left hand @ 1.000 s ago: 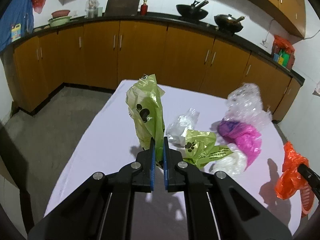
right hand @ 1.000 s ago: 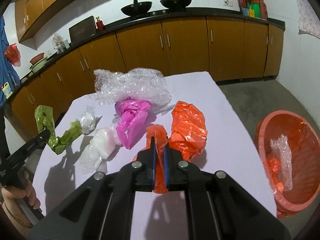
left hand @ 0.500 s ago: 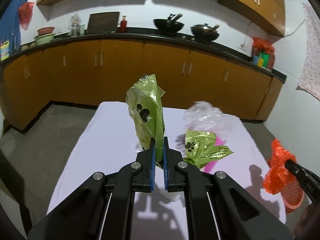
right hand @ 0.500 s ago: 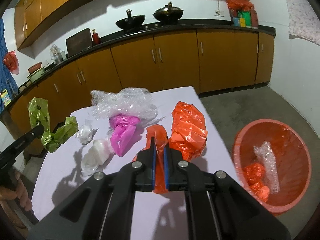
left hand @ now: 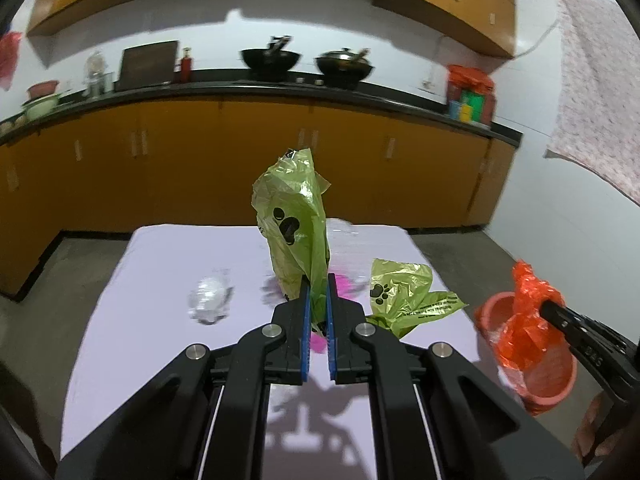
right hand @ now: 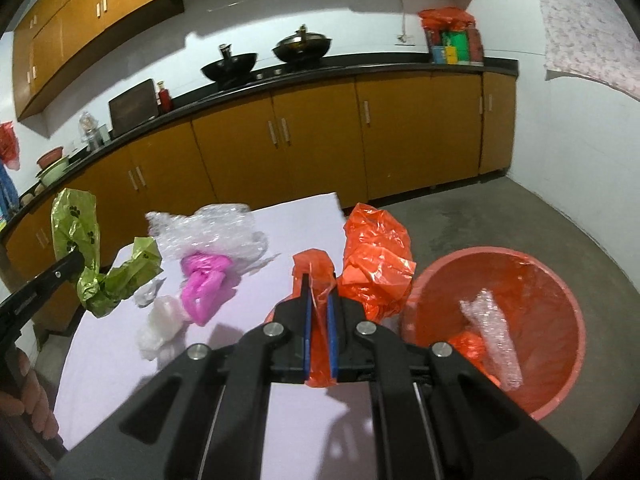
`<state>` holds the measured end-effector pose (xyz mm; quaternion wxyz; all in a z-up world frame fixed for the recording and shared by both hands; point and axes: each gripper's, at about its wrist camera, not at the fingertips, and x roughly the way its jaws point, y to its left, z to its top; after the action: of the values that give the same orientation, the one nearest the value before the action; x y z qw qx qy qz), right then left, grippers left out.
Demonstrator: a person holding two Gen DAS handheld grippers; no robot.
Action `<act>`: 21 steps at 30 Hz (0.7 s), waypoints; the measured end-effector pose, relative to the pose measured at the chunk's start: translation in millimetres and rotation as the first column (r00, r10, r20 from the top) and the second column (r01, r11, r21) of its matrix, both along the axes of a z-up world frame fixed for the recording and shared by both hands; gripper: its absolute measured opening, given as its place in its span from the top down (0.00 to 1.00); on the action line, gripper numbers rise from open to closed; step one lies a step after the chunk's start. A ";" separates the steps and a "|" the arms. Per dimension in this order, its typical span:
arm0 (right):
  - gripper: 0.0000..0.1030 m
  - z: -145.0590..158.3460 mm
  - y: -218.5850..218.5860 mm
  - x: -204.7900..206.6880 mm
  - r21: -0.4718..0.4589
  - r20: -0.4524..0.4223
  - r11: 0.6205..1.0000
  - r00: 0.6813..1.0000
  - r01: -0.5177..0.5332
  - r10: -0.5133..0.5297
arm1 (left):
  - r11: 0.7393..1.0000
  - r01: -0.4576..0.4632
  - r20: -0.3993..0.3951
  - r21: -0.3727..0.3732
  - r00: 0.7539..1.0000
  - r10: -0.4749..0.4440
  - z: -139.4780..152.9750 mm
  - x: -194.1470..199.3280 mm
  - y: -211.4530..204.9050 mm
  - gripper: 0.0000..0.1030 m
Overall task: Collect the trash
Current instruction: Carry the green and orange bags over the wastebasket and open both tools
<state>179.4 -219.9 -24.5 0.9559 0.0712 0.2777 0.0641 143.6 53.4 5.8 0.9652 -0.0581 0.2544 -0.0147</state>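
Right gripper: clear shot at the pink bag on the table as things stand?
Probably not yet. The right gripper is shut on an orange bag, so its fingers are occupied. The pink bag lies uncovered on the table, beside bubble wrap; drop the load first.

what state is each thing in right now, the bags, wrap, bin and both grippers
left gripper: shut on green paw-print plastic bag, lifted
right gripper: shut on orange plastic bag, lifted
pink plastic bag: lying on table
clear bubble wrap: crumpled on table
round orange bin: on floor, holding trash
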 end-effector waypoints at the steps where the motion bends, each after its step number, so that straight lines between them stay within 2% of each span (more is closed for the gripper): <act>1: 0.92 -0.1 -6.8 -0.8 0.001 0.000 1.000 1.000 0.012 -0.012 | 1.000 0.021 0.001 0.002 1.000 -0.021 0.3 1.5 -9.5 0.94; 9: 0.92 -6.3 -59.5 -5.5 0.001 -0.011 0.994 0.994 0.106 -0.106 | 0.991 0.137 -0.012 0.007 0.991 -0.137 -5.1 11.8 -65.9 0.94; 21: 0.92 -23.9 -128.0 -6.0 0.006 -0.036 0.974 0.973 0.228 -0.228 | 0.961 0.277 -0.053 0.017 0.960 -0.276 -22.5 24.2 -141.0 0.94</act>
<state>173.4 -347.9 -48.4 0.9515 0.1084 0.2843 -0.0459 167.8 -87.7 -16.7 0.9477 -0.0105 0.2843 -0.1448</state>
